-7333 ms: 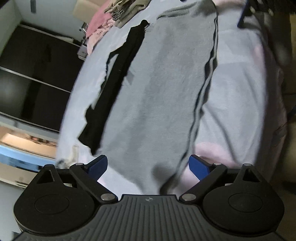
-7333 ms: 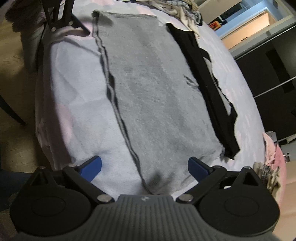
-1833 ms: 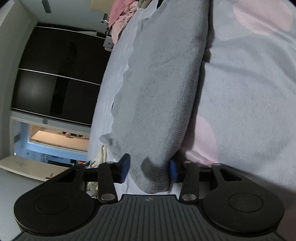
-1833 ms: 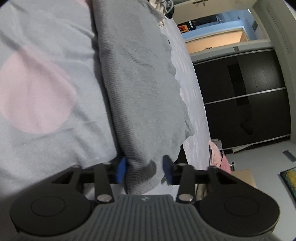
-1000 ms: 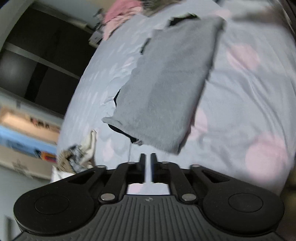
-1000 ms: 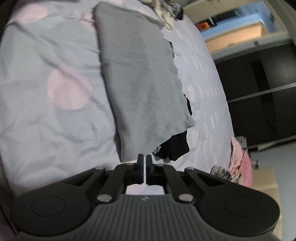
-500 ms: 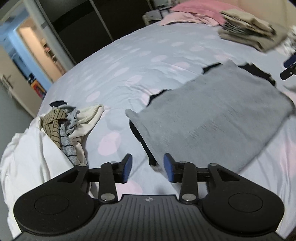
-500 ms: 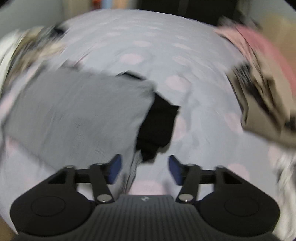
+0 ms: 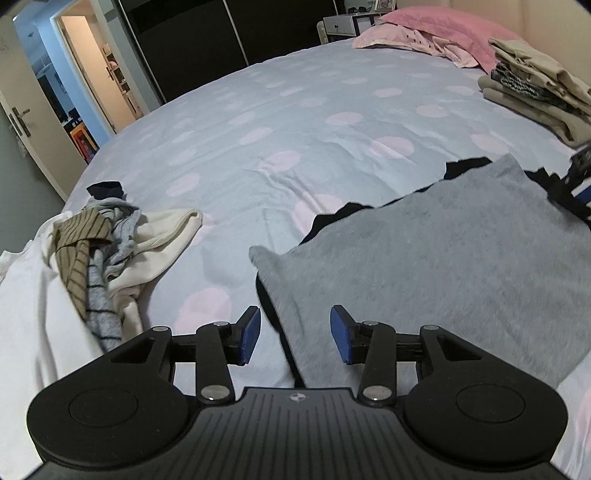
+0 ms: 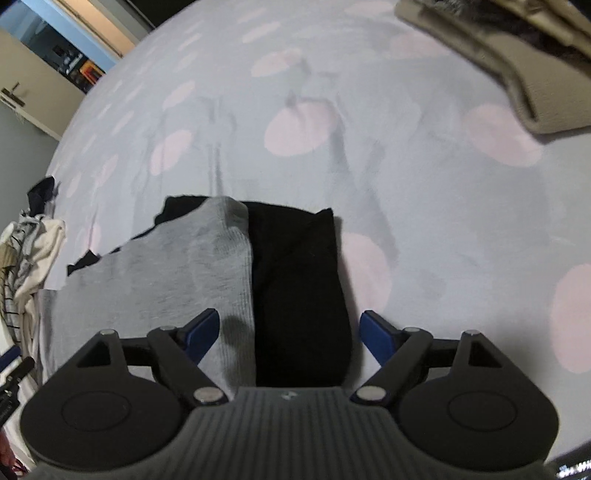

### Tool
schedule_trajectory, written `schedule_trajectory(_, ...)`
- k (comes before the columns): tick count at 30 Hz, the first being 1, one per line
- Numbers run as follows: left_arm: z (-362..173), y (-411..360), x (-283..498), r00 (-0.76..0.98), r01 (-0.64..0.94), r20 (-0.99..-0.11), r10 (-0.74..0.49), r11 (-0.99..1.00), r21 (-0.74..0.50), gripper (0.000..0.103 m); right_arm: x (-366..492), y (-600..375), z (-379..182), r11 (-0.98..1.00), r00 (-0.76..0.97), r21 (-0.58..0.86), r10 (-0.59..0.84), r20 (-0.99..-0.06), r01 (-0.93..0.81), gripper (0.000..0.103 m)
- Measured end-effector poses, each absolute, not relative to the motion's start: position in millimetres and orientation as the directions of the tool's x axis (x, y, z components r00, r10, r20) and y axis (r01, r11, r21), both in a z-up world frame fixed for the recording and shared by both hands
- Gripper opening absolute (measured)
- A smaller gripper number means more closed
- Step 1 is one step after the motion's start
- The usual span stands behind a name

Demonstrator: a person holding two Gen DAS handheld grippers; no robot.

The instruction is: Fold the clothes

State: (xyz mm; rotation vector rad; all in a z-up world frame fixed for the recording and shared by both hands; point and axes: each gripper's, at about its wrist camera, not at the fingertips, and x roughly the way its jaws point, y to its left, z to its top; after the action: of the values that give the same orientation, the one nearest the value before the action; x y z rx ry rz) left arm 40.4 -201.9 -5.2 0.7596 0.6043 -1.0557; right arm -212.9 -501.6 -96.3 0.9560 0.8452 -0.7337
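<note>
Two grippers are hovering over the bedspread (image 9: 295, 110), a pale blue sheet dotted with pink circles that is filling most of both views. On it I am seeing the grey garment (image 9: 443, 251) lying folded flat, spreading from the centre toward 3 o'clock in the left wrist view, with a black garment (image 10: 295, 280) peeking out beneath its edges and lying just beside it toward 3 o'clock in the right wrist view. An unfolded heap of clothes (image 9: 92, 251) is sitting at 9 o'clock, well apart from the grey piece, and a folded stack (image 9: 535, 85) is resting at 2 o'clock near a pink pillow (image 9: 436, 26) (its far end is running out of view). My left gripper (image 9: 294, 332) is holding its fingers partly apart over the grey garment's near edge, gripping nothing. My right gripper (image 10: 288, 334) is spreading wider, straddling the grey-black boundary, also gripping nothing.
</note>
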Motion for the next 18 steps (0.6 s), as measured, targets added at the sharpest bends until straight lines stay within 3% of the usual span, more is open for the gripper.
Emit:
schedule_trajectory(3, -9, -210, 40, 0.377, 0.923, -0.757, -0.534, 0.287, 0.257, 0.040, -200, -506, -100, 0.424, 0.474, 0.370, -0.171, -0.864, 0.827, 0.086)
schedule_trajectory(5, -13, -215, 41, 0.380, 0.921, -0.762, -0.525, 0.287, 0.261, 0.040, -191, -509, -100, 0.445, 0.472, 0.356, -0.183, -0.862, 0.822, 0.075)
schedule_trajectory(7, -16, -218, 42, 0.380, 0.920, -0.768, -0.515, 0.294, 0.258, 0.040, -184, -509, -99, 0.447, 0.447, 0.321, -0.210, -0.869, 0.835, 0.053)
schedule_trajectory(8, -17, -220, 43, 0.381, 0.919, -0.771, -0.511, 0.297, 0.257, 0.040, -183, -510, -99, 0.450, 0.450, 0.323, -0.209, -0.868, 0.832, 0.049)
schedule_trajectory(10, -17, -221, 45, 0.385, 0.917, -0.769, -0.510, 0.305, 0.257, 0.040, -180, -510, -96, 0.464, 0.461, 0.331, -0.199, -0.865, 0.821, 0.029)
schedule_trajectory(13, -15, -220, 47, 0.392, 0.913, -0.763, -0.514, 0.318, 0.255, 0.040, -178, -506, -88, 0.478, 0.472, 0.331, -0.209, -0.857, 0.814, 0.019)
schedule_trajectory(18, -10, -213, 48, 0.409, 0.906, -0.749, -0.522, 0.334, 0.261, 0.040, -174, -495, -61, 0.480, 0.538, 0.400, -0.193, -0.820, 0.781, 0.017)
